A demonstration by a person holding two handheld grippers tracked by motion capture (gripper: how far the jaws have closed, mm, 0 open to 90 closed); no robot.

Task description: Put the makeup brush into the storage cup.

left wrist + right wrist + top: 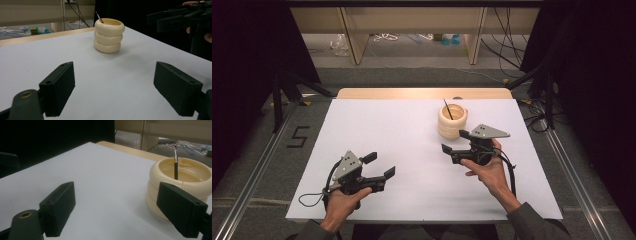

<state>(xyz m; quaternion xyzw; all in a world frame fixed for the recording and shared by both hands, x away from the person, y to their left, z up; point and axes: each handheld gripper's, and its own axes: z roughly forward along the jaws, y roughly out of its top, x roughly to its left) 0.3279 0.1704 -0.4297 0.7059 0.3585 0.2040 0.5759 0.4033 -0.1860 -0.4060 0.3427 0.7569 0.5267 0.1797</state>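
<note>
A cream ribbed holder point(452, 120) made of three stacked rings stands on the white table point(392, 135), right of centre toward the back. A thin dark stick point(447, 109) leans inside it. My right gripper point(455, 141) hovers just in front of the holder, open, with nothing between its jaws; in its own view the holder point(178, 185) sits close behind the right jaw and the stick point(175, 163) pokes up. My left gripper point(379, 165) is open near the front left, well away from the holder point(109, 35).
The white table ends in a wooden strip point(422, 93) at the back. Beyond it are wooden furniture legs point(354, 37) and loose cables point(507, 50) on the floor. A "5" marking point(298, 136) lies on the floor left of the table.
</note>
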